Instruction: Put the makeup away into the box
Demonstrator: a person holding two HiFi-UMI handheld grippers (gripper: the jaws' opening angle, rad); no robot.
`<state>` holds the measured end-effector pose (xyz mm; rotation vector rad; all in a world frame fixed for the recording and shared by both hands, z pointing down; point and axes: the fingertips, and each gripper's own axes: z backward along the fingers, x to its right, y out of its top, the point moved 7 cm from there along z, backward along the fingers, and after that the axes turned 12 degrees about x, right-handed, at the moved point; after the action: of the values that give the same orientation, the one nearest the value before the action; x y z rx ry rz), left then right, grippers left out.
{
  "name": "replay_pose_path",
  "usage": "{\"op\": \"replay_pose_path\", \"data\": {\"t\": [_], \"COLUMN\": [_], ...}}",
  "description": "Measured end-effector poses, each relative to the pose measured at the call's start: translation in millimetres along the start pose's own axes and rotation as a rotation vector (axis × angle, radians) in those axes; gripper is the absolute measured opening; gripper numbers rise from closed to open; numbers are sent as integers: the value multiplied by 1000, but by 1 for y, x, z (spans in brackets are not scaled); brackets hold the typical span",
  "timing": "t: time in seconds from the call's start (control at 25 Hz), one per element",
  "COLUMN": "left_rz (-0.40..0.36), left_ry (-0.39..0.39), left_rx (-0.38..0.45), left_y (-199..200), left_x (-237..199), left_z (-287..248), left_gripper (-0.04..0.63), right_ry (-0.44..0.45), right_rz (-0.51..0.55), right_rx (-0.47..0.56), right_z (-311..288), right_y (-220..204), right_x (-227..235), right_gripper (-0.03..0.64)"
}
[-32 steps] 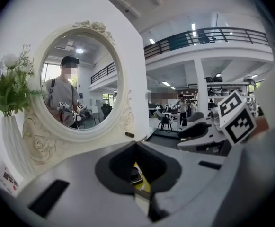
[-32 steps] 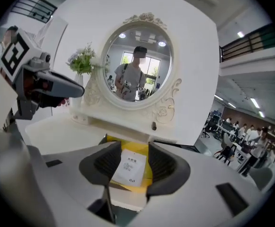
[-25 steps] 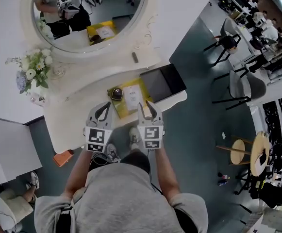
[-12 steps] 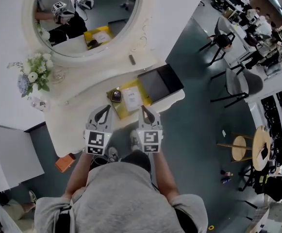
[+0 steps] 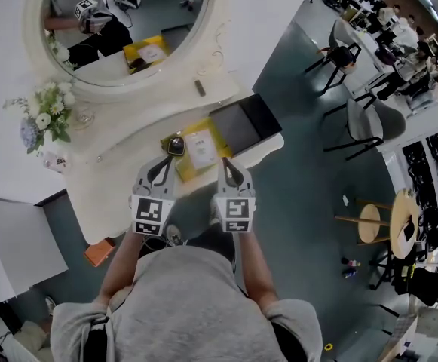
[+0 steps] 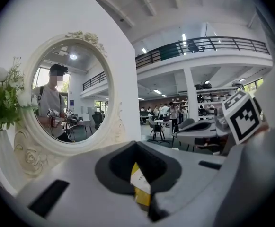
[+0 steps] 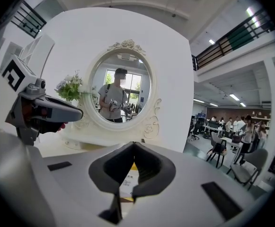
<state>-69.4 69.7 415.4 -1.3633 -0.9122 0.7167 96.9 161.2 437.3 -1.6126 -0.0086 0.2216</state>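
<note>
Reaching forward as they stand, both tools would meet the makeup blunt: the left tool [image 5: 164,164] and the right tool [image 5: 225,164] each have their jaws pressed together on nothing, hovering at the near edge of the worktop [image 5: 109,187]. A closed tip could shove the round black compact [image 5: 176,145], at the far left corner of the yellow pack [image 5: 200,151], rather than pick it up. Just right of that, the dark case [image 5: 245,123], probably the box meant, lies at the worktop's right edge, where a nudge could send it off. Both gripper views show only a sliver of yellow past their own bodies; the compact is hidden there. Farther back, a small dark item [image 5: 199,87] by the mirror [image 5: 166,6] is too small to name
</note>
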Motion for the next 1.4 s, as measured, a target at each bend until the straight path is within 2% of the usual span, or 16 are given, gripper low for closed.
{"op": "replay_pose_path", "data": {"t": [0.24,0.68,1.04,1.36,1.4], "left_rz": [-4,23,52,79,83], "left_ry": [27,202,358,450,459], "left_rx": [2,-50,-106,-169,-176], "left_y": [1,-6,-27,-52,-54], "left_x": [-4,-28,-58,-74,-75], "left_z": [-38,-126,-167,-180,-181], "left_gripper": [1,1,0,0,0], "right_ry": [25,209,354,434,443], "right_rz": [8,14,9,-17,-22], "right_rx": [-6,-26,-57,-138,-150], "right_z": [-30,-138,-222,-278,-284], "right_y": [-4,-21,-41,-72,-76], "right_x": [34,92,104,100,98], "right_gripper": [14,15,15,19,40]}}
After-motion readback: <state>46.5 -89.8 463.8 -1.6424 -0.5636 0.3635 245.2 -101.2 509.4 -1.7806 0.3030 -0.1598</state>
